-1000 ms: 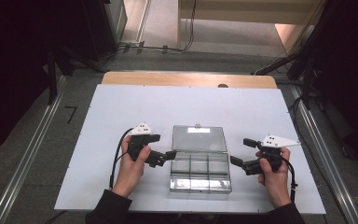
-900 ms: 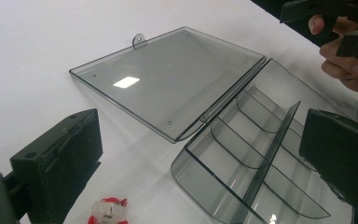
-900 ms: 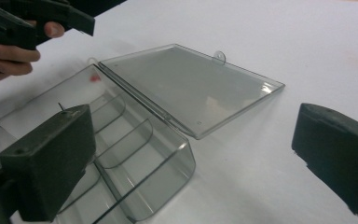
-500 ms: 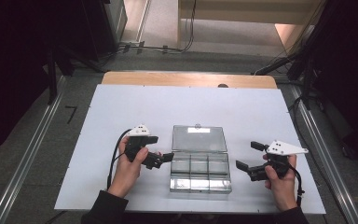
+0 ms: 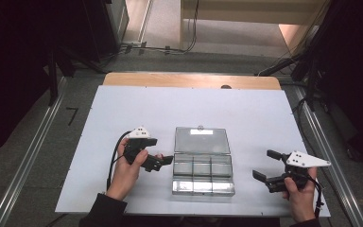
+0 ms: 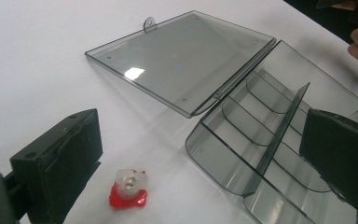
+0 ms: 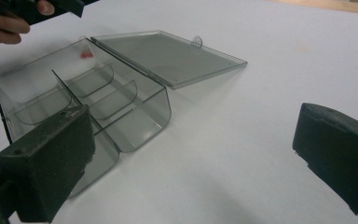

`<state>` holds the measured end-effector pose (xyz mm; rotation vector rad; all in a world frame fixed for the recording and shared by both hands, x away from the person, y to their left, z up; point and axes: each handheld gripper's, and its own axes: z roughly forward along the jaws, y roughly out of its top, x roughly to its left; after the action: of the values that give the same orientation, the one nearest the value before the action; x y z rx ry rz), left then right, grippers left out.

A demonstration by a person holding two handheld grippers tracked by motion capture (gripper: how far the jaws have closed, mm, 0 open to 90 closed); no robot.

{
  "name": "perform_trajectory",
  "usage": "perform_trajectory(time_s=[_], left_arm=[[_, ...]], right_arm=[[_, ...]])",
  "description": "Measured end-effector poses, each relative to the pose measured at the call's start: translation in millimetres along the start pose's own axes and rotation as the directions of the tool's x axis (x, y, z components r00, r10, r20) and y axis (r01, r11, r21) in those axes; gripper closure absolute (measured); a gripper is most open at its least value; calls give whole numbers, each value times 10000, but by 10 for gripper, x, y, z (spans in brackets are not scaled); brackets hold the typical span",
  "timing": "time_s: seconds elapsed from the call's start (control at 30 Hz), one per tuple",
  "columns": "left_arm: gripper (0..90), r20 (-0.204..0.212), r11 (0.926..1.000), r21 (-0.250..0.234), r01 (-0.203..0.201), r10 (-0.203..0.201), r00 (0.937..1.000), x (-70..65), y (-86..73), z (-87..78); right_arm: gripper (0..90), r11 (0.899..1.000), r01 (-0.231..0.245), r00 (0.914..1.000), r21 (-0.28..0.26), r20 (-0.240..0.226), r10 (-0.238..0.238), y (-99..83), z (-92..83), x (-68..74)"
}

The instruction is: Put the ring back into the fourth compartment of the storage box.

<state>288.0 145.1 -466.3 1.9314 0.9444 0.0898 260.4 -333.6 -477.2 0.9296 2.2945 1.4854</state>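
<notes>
The clear plastic box point(image 5: 202, 174) sits on the white surface point(image 5: 123, 109) near the person's edge, its lid point(image 5: 202, 140) swung fully open and lying flat on the far side of the hinge. Curved dividers split the tray into several compartments; all those that show look bare.

The left hand-held gripper point(image 5: 163, 161) hovers just beside the box's left wall. In the left gripper view its jaws stand wide apart with nothing between them, and a small red and clear piece point(image 6: 129, 188) lies on the surface between them, just outside the tray's rounded corner. It touches neither jaw. Compared with 0.5 s ago, this hand-held gripper has kept almost the same spot beside the box, its tips perhaps a shade closer to the wall.

The right hand-held gripper point(image 5: 268, 166) is held well apart from the box, to its right, close to the near right corner of the surface. Its jaws are also spread wide and grip nothing; the right gripper view shows only bare surface between them, with the box off to the left. Against the frame 1 s ago, when it sat near the box's right wall, it has drawn back to the right and toward the person, and it lies slightly farther out again than 0.5 s ago.

The box and lid have not shifted across the 3 frames.
</notes>
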Motion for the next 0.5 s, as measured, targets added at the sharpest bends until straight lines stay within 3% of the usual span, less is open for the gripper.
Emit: perform_trajectory(time_s=[0.5], left_arm=[[52, -219, 9991, 369, 205, -197, 9996, 106, -27, -95]], right_arm=[[0, 9998, -198, 9983, -9, 546, 199, -222, -158, -141]])
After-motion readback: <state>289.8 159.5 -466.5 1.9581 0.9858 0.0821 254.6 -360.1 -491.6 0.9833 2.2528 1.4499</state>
